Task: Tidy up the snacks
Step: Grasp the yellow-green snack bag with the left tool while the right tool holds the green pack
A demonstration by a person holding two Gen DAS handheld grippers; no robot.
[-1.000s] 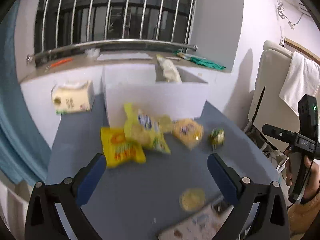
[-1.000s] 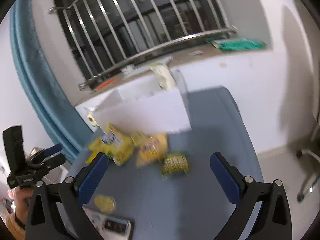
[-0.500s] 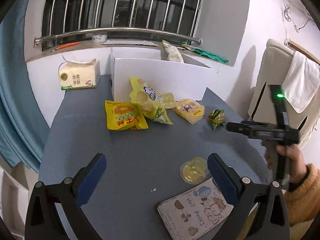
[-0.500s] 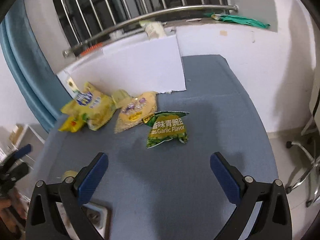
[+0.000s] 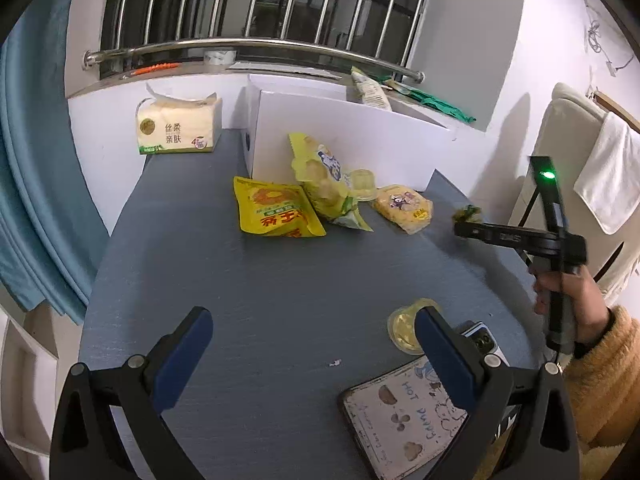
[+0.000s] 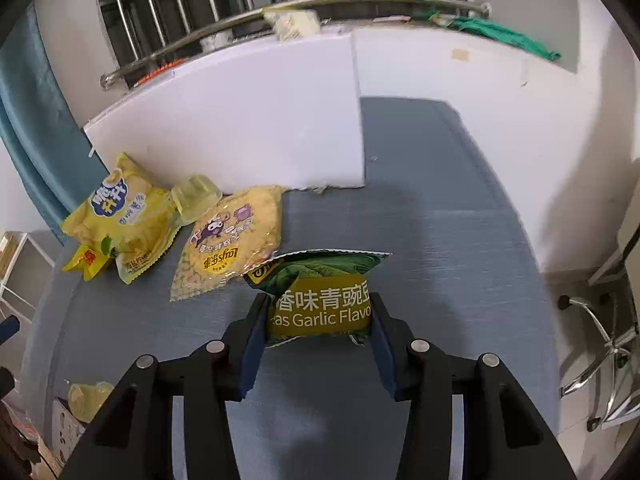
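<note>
Fingers (image 6: 254, 344) of your right gripper (image 6: 319, 334) clamped on green pea packet (image 6: 320, 300), frame centre; left gripper (image 5: 312, 354) spread, empty. Packet light, puffy, slippery: hold mid-body, squeeze gently.

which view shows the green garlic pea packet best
The right wrist view: the green pea packet fills the centre, label readable, between the right claw fingers. The left wrist view shows only a small green scrap behind the right claw.

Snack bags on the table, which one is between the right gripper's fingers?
The green garlic-flavour pea bag, the only green one. The right gripper has closed on its sides; the yellow bags lie apart, nearer the white box.
</note>
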